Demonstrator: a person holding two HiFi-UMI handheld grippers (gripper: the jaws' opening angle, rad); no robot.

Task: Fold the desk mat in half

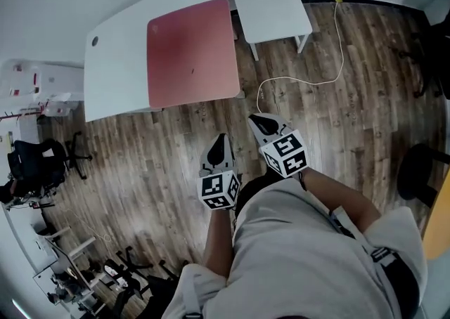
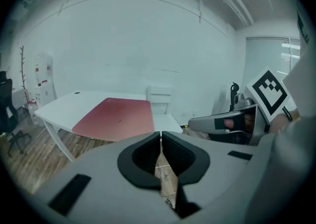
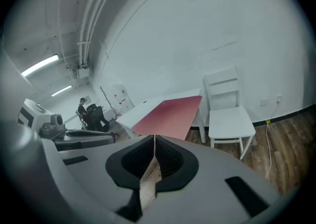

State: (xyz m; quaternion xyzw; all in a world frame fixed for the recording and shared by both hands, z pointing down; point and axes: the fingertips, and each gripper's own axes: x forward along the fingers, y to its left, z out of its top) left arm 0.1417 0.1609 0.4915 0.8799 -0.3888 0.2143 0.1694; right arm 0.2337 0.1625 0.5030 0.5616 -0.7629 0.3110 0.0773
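A red desk mat (image 1: 191, 52) lies flat and unfolded on the right part of a white desk (image 1: 116, 64). It also shows in the left gripper view (image 2: 118, 118) and the right gripper view (image 3: 170, 114). Both grippers hang over the wood floor, well short of the desk's near edge and close to the person's body. My left gripper (image 1: 221, 139) has its jaws together with nothing between them (image 2: 161, 135). My right gripper (image 1: 259, 121) sits beside it on the right, jaws likewise together and empty (image 3: 154, 139). Both point toward the desk.
A white chair (image 1: 273, 10) stands against the desk's right side. A white cable (image 1: 309, 82) loops across the floor beyond the right gripper. A black office chair (image 1: 35, 159) is at the far left, a dark stool (image 1: 422, 170) at the right.
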